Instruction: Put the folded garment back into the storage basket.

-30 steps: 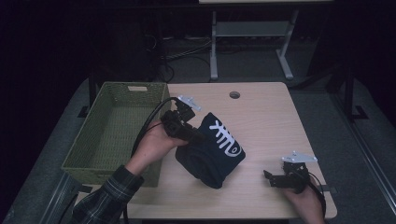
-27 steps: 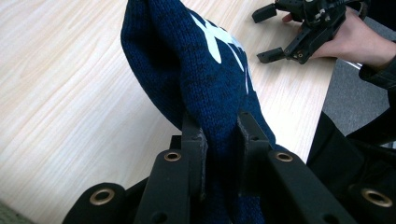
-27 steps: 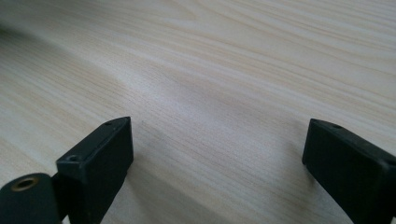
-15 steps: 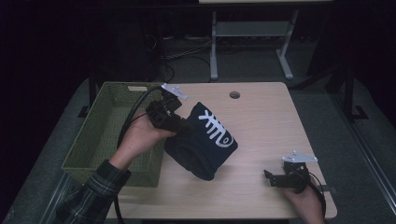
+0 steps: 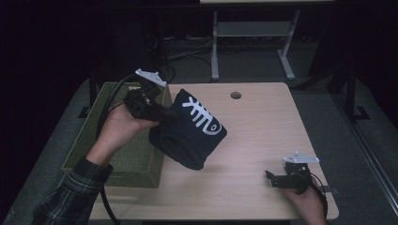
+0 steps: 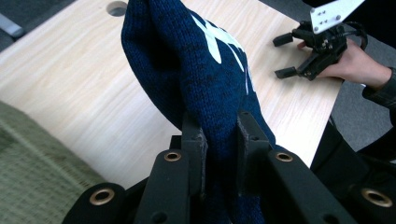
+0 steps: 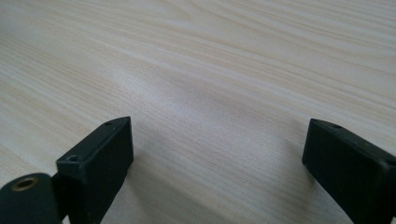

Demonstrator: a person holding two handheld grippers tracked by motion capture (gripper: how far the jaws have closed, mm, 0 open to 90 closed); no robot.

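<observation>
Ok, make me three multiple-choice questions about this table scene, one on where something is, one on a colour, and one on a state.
1. Where does the green basket stand?
A. at the table's left edge
B. at the table's right edge
C. on the floor behind the table

2. What colour is the knitted hat?
A. red
B. dark blue with a white pattern
C. yellow

3. How do the jaws of the right gripper stand?
A. shut on the hat
B. shut on the basket's rim
C. open, with nothing between them

Answers:
1. A, the high view shows the basket on the left, beside the left gripper.
2. B, the left gripper view shows dark blue knit with white marks.
3. C, the right gripper view shows wide jaws over bare table.
</observation>
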